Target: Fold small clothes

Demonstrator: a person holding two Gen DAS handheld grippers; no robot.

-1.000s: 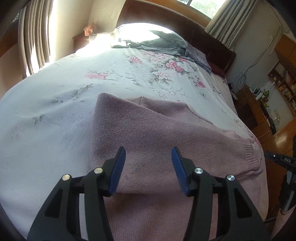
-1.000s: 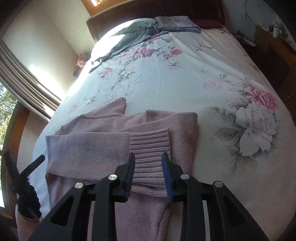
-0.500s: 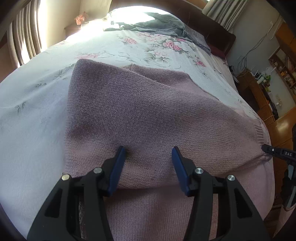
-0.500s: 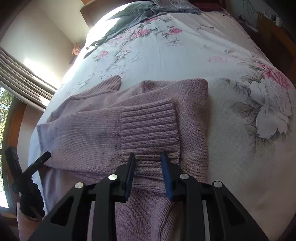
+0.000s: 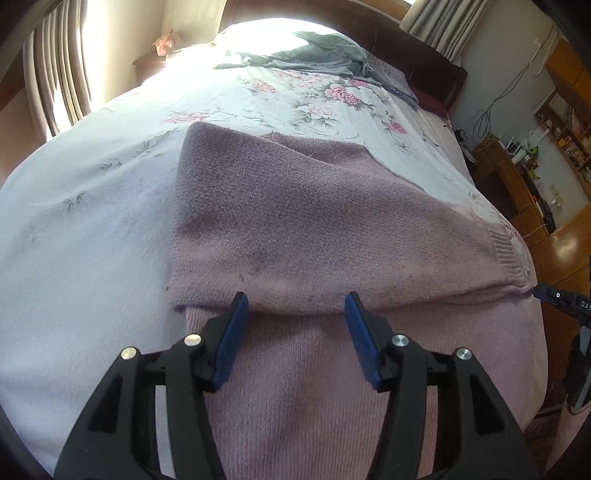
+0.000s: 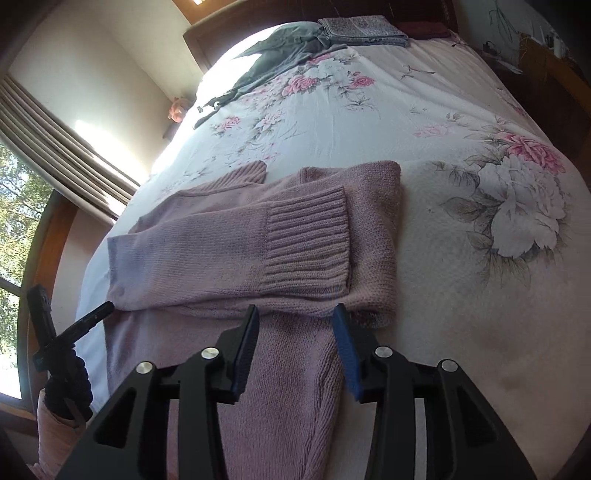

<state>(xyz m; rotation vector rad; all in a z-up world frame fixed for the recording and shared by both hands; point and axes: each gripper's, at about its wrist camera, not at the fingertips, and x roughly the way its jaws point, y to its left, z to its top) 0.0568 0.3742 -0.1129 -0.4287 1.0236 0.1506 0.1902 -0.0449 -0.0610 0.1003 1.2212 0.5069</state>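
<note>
A pink knit sweater (image 5: 317,229) lies on the floral bedspread (image 5: 92,221), its upper part folded across the body. In the right wrist view a sleeve lies over the sweater (image 6: 207,251) and ends in a ribbed cuff (image 6: 308,240). My left gripper (image 5: 295,306) is open just above the sweater's folded edge, nothing between its blue pads (image 5: 231,339). My right gripper (image 6: 295,321) is open too, hovering at the near edge below the cuff. The left gripper's tip (image 6: 92,314) shows at the sweater's left side in the right wrist view.
Grey clothes (image 5: 314,59) and a folded patterned cloth (image 6: 362,29) lie near the dark headboard (image 5: 424,70). Curtains and a window (image 6: 44,147) stand on one side. Wooden furniture with shelves (image 5: 535,166) lines the other side.
Both grippers have pulled back slightly from the sweater after dipping close to it. The right gripper's fingers now stand wider apart. The sweater lies as before.
</note>
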